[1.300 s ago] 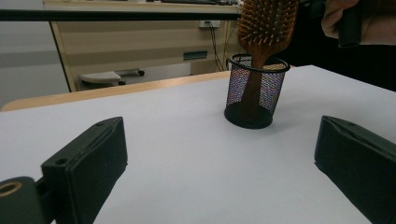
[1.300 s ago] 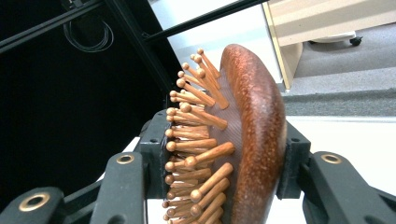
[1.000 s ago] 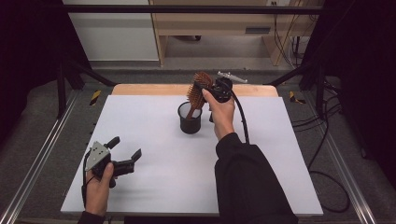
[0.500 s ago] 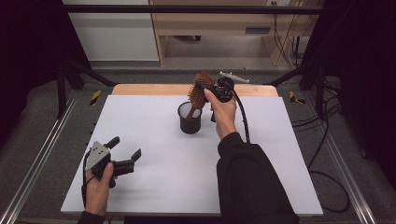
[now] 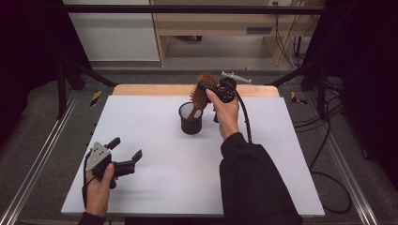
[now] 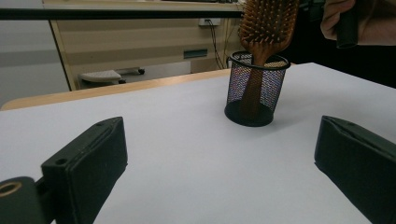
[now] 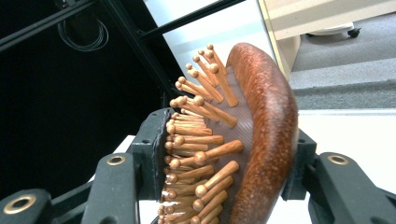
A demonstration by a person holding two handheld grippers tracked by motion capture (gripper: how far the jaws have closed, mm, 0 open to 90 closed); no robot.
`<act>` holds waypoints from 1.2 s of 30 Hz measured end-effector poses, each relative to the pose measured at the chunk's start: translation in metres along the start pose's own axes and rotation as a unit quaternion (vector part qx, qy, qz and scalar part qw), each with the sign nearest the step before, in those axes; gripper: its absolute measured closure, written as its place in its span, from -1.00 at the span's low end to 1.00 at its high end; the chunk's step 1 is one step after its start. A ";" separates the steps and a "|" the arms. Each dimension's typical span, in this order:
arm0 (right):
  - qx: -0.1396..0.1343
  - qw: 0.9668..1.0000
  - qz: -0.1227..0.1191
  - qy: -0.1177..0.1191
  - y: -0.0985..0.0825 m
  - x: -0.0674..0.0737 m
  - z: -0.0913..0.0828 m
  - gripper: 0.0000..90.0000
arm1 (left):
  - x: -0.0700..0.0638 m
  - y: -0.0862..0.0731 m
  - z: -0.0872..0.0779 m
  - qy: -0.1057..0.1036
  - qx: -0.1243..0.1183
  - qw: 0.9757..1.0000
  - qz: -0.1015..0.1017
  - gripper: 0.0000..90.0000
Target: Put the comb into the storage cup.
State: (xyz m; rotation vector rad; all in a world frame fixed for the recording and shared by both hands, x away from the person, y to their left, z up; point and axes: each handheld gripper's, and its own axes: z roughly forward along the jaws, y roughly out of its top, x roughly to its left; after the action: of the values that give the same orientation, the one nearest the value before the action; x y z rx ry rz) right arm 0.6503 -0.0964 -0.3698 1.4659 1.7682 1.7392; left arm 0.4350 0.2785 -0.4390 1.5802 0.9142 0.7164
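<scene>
A wooden hairbrush (image 5: 202, 91) stands with its handle down in a black mesh cup (image 5: 191, 120) at the back middle of the white table (image 5: 141, 112). My right gripper (image 5: 208, 86) has the brush head between its jaws. In the right gripper view the hairbrush (image 7: 266, 130) has its bristle tips against one pad and its smooth back against the other; the jaws have just been opening a little. My left gripper (image 5: 126, 148) rests low at the front left, open and empty. From the left gripper (image 6: 219, 158) the cup (image 6: 254, 88) and hairbrush (image 6: 268, 23) stand ahead.
A wooden strip (image 5: 141, 89) runs along the table's far edge. Metal rails (image 5: 42, 154) flank the table on both sides. A black cable (image 5: 244, 117) trails from the right gripper along the sleeve. Wooden furniture (image 5: 211, 23) stands behind the table.
</scene>
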 end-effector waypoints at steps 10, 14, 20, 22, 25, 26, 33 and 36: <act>0.006 1.000 -0.013 -0.003 0.001 0.000 -0.002 -0.03 | 0.000 0.000 0.000 0.000 0.002 1.000 0.000 -0.94; 0.008 1.000 -0.015 -0.001 0.001 -0.001 -0.002 -0.05 | 0.000 0.000 0.001 -0.001 0.003 1.000 0.001 -0.94; 0.010 1.000 -0.019 -0.005 0.002 -0.002 -0.005 -0.09 | 0.000 0.000 0.001 -0.002 0.003 1.000 0.000 -0.94; 0.011 1.000 -0.023 -0.007 0.002 -0.002 -0.005 -0.10 | -0.001 0.000 0.001 -0.002 0.003 1.000 0.001 -0.94; 0.012 1.000 -0.026 -0.008 0.003 -0.003 -0.006 -0.13 | -0.001 0.000 0.001 -0.002 0.004 1.000 0.000 -0.94; 0.013 1.000 -0.026 -0.009 0.003 -0.003 -0.006 -0.14 | 0.000 0.000 0.001 -0.002 0.004 1.000 0.000 -0.94; 0.010 0.999 -0.030 -0.012 0.003 -0.002 -0.006 -0.19 | 0.000 -0.001 0.001 -0.003 0.005 1.000 0.000 -0.94; 0.012 0.999 -0.030 -0.013 0.003 -0.002 -0.006 -0.24 | 0.000 -0.001 0.001 -0.004 0.006 1.000 0.000 -0.94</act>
State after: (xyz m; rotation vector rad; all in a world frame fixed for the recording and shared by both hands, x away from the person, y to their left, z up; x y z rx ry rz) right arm 0.6478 -0.1022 -0.3668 1.4222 1.8060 1.6682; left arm 0.4355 0.2776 -0.4398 1.5915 0.9147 0.7055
